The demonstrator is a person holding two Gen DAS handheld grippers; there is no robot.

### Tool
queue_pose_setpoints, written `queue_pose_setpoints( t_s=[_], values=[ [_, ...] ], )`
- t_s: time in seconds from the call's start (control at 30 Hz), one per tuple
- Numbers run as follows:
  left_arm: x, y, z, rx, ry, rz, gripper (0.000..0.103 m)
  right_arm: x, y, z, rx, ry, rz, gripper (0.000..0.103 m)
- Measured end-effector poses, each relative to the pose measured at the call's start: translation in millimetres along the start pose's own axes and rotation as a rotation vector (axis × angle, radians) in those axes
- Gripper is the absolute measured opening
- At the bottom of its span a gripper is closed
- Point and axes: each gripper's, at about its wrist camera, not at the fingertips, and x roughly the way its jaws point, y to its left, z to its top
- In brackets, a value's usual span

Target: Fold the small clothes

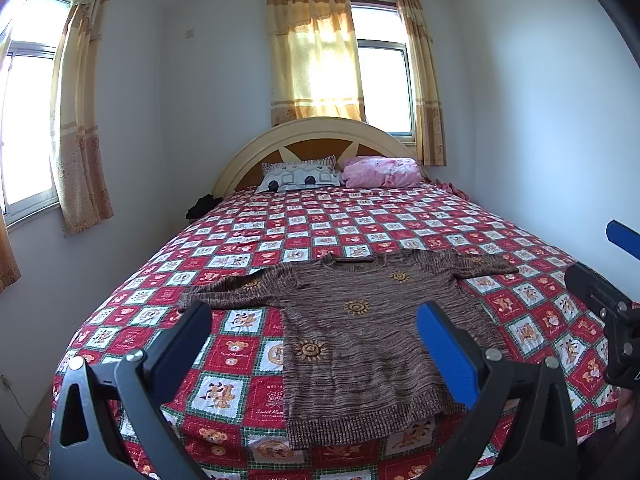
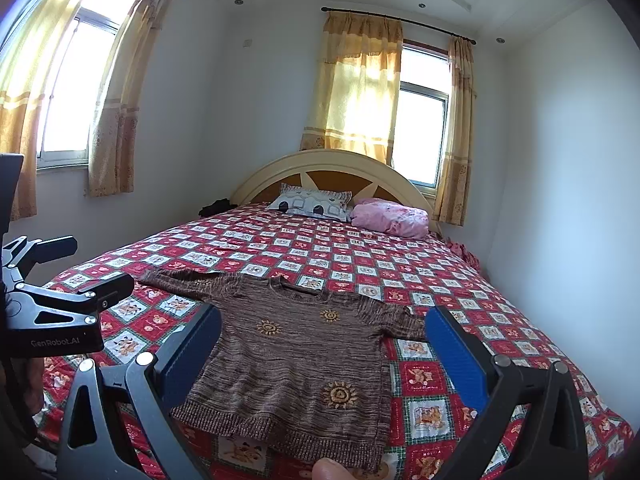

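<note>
One bed (image 1: 460, 216) w/ a red-and-white bear-print cover fills the room; it carries everything. At its head edge, below the arched headboard (image 1: 316, 130), sit 2 soft items: one patterned pillow (image 1: 298, 178) and one pink bundle (image 1: 382, 172), well apart from the work zone, prob. just parked out of the way. One dark heap (image 1: 202, 206) sits by the bed's left edge near the head; can't tell what it is. One brown knit sweater (image 1: 360, 332) w/ 4 orange sun motifs lies flat near the foot edge, front up, neck toward the headboard, hem reaching the foot edge, both sleeves spread sideways, i.e. laid out so a fold can start clean. No other garment visible, so 1 piece to fold, and no fold made yet by the look of it. 2 claws: left gripper (image 1: 316, 340) hovers above the sweater's left half, jaws spread wide, nothing between them, tipped a bit downward; right gripper (image 2: 324, 344) hovers likewise over the right half, jaws wide apart, empty. Both look poised over the hem side, likely to go for sleeves or side edges first. A fingertip (image 2: 330, 470) shows at the bottom of the right view.
</note>
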Motion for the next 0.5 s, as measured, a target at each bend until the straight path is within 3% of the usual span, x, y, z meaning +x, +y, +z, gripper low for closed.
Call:
queue_pose_setpoints(
  t_s=[0.5],
  values=[
    [2.7,0.0,-1.4,0.000,0.007,0.002,0.103,2.4,-1.4,-2.3,0.004,0.014,-0.001,0.102]
  ],
)
